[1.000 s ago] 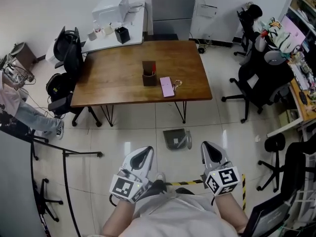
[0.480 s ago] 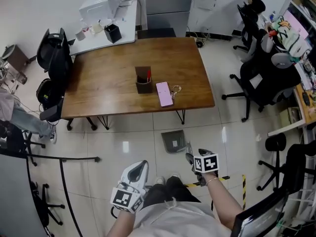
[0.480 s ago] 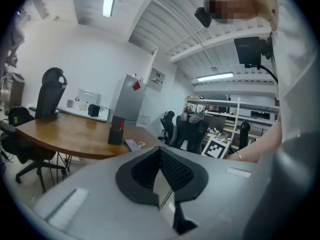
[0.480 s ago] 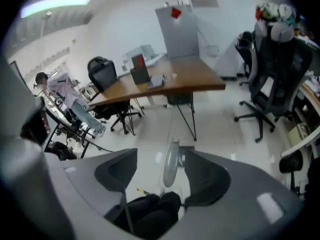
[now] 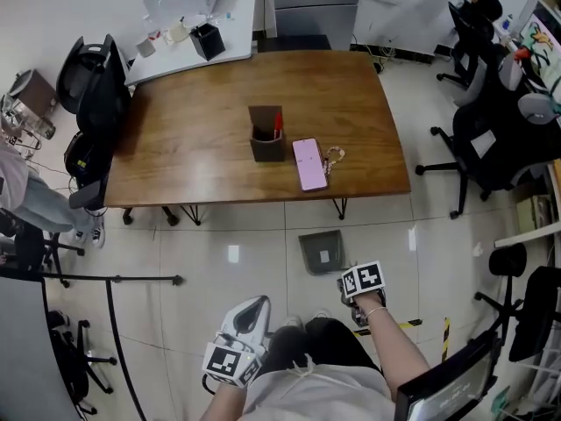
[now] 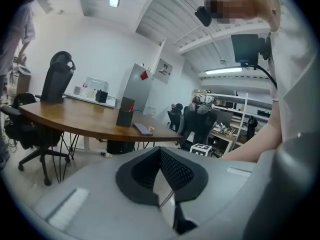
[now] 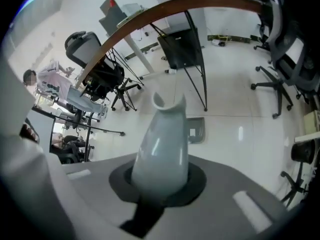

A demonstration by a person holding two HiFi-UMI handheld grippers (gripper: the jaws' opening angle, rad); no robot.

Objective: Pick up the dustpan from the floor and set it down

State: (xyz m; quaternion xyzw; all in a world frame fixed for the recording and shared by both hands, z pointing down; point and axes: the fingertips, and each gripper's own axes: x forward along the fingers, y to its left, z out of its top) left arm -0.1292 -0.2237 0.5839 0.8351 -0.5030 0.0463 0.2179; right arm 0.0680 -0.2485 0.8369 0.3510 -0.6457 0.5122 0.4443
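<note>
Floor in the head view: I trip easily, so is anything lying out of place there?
Yes: a grey dustpan lies flat on the floor tiles just in front of the wooden table, where feet could catch it. Nothing looks spilled or broken.

I see the grey square plastic dustpan (image 5: 322, 251) on the white tiled floor (image 5: 210, 279), just nearer than the brown wooden table (image 5: 193, 147), right of its middle. On the table stands a dark box-shaped pen holder (image 5: 266, 139). A pink flat phone (image 5: 308, 163) lies just to its right, with a small bunch of keys (image 5: 334, 157) beside that. Black office chairs (image 5: 495, 139) stand further right.
</note>
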